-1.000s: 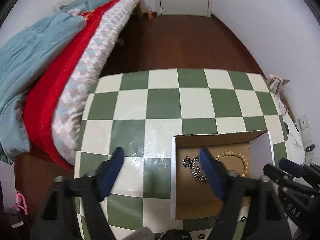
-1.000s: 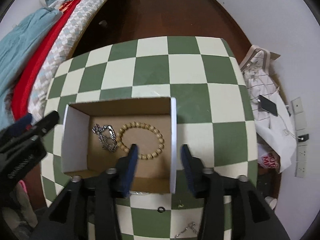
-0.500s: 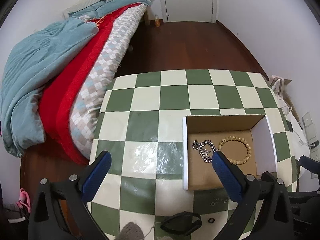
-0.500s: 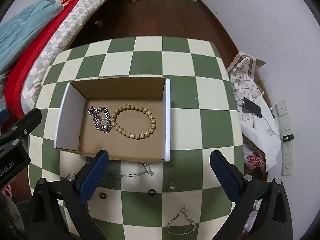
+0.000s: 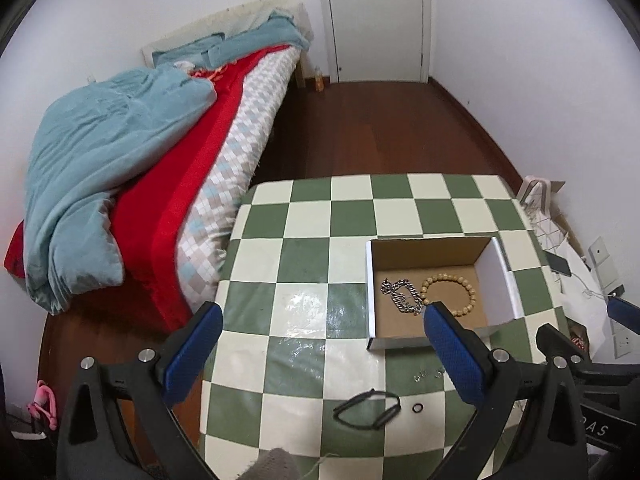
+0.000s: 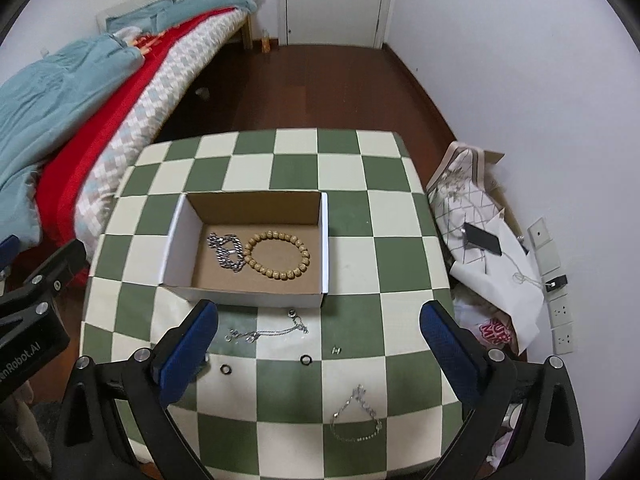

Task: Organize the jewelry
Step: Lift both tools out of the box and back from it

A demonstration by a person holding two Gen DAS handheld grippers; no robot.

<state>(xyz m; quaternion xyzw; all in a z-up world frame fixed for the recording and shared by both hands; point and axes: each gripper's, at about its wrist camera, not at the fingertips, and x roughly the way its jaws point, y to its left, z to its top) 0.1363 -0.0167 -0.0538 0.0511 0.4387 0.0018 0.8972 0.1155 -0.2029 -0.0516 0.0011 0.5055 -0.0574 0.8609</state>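
We log both grippers held above the checkered surface (image 6: pixel 384 264), nothing in either. Left gripper (image 5: pixel 320 344): jaws wide apart, empty. Right gripper (image 6: pixel 320 344): jaws wide apart, empty.

Cardboard box (image 6: pixel 176 248) sits open approx. mid-surface. Inside it: silver chain (image 6: pixel 227 253) on the left, bead bracelet (image 6: pixel 278 254) on the right, the two touching.

Loose items on the surface, near side of the box, w/ the right wrist view showing most:
- thin silver necklace (image 6: pixel 267 330) just beside the box's front wall
- two small black rings (image 6: pixel 226 368) (image 6: pixel 305 359), well apart from each other
- tiny earring-like piece (image 6: pixel 336 348), too small to tell exactly
- fine chain bracelet (image 6: pixel 356 416) near the surface's front edge, betw. the right jaws
- black band (image 5: pixel 367 407) seen in the left wrist view only, near a black ring.

Bed (image 5: pixel 120 168) w/ red and blue covers stands left of the surface.
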